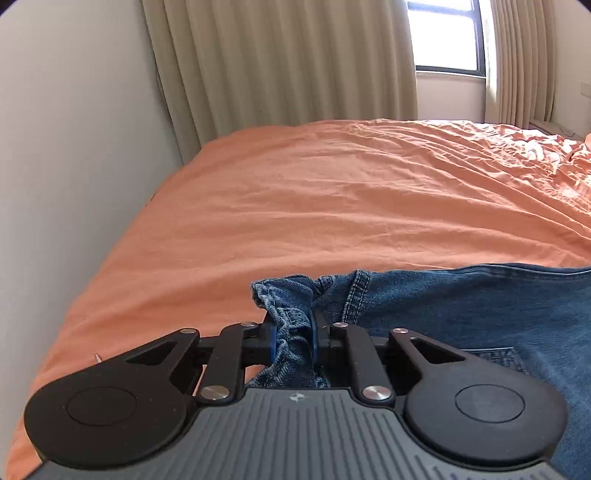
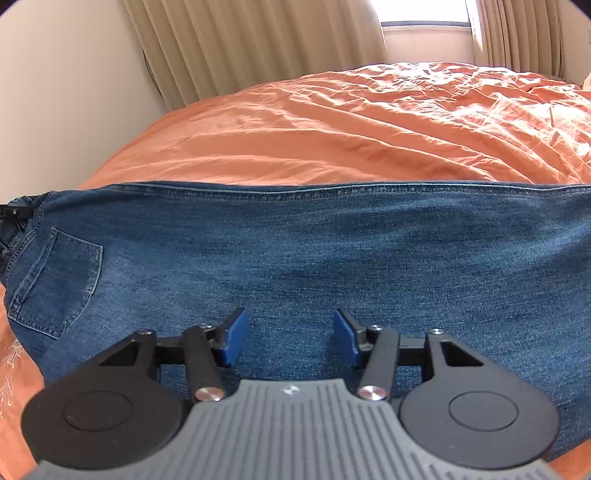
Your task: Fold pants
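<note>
Left claw point(image 1: 293, 341) was clenched on the bunched waistband of the jeans point(image 2: 295, 251); right claw point(image 2: 288, 338) hovered released above the denim. Pulling one-handed risked skewing them across the bed point(image 1: 332, 184).

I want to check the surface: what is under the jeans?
The jeans lie on an orange bed cover, which shows on the far side and at the left. What is directly beneath the denim is hidden.

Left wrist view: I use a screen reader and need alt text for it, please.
The left gripper is shut on a bunched edge of the blue jeans, which lie on an orange bedsheet. The denim spreads off to the right. Beyond the bed hang beige curtains beside a bright window.
</note>
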Motion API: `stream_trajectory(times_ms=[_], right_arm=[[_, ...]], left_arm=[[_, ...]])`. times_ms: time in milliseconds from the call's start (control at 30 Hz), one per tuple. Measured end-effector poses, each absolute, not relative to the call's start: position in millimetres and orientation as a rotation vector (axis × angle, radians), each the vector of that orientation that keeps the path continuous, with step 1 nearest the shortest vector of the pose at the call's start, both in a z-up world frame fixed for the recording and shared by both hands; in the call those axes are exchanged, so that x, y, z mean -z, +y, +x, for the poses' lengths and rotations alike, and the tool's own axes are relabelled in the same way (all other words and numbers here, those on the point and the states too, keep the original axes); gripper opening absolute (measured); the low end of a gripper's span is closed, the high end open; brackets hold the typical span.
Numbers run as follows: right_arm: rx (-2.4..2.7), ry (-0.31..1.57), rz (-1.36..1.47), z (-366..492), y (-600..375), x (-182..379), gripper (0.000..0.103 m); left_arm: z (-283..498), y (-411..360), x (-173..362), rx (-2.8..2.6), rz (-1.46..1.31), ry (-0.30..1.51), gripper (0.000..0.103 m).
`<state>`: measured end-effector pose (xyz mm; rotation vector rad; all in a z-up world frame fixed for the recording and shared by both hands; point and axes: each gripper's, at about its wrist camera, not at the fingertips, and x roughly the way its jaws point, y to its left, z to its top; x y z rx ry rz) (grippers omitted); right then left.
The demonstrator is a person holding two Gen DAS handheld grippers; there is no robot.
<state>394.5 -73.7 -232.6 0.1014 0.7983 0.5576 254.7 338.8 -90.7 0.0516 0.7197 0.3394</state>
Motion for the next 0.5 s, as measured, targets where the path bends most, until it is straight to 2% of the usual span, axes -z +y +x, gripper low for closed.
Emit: stream_trajectory(times_ms=[133,200,233,267,333,500], right_arm=[[-0.549,0.801,0.103,397,-79,237,0.046],[-0.552,0.809,0.117,399,-81,240,0.045],[-0.553,0.813,0.123,400,-82,242,0.045],[-0.552,0.817,0.123,401,-81,244,0.045],[-0.553,0.817,0.112,402,-78,245,0.046],[-0.556,0.814,0.125,405,-78,241,0.046]], left_arm=[[285,349,129,-0.365,0.059,0.828,0.017],[293,351,143,-0.388,0.045,0.853,0.021],[296,353,147,-0.404,0.031,0.867,0.032],[298,354,150,-0.428,0.025,0.886,0.048],[299,352,144,-0.467,0.056,0.892,0.062],[270,343,97,-0.473,0.044,0.838,0.076]])
